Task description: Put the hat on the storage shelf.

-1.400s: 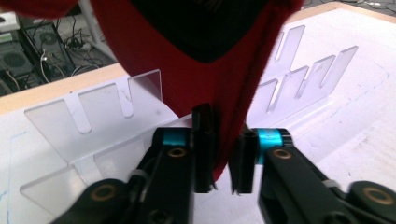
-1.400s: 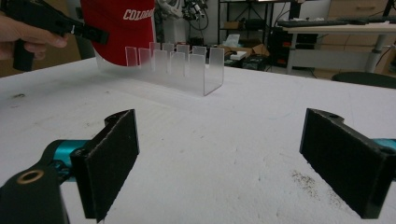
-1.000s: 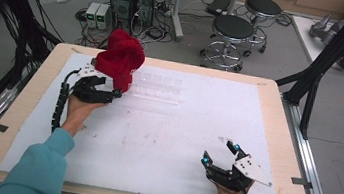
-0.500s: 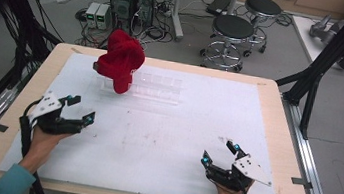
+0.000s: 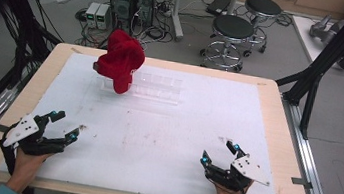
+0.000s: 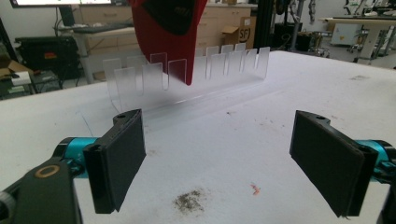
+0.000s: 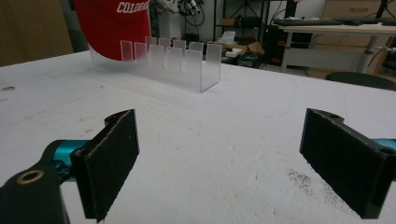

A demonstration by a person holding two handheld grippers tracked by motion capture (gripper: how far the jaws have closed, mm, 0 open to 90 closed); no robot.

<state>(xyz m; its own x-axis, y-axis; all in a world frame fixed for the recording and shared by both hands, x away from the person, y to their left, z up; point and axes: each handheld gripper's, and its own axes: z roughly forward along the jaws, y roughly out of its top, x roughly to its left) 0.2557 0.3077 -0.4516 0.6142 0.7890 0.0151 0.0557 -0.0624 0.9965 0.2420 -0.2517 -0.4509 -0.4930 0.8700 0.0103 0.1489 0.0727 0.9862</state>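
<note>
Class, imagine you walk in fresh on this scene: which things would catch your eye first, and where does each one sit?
The red cap stands out first: it sits on the left end of a clear slotted rack at the far side of the white table. Next come the two open grippers near the table's front edge, the left gripper at the left corner and the right gripper toward the right, both empty.

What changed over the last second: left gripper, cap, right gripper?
The left gripper let go of the red cap and drew back from the far left of the table to the near left edge, where its jaws now stand open and empty. The cap stayed hanging on the left end of the clear slotted rack. The right gripper stayed open at the near right, and the rack has not shifted.
</note>
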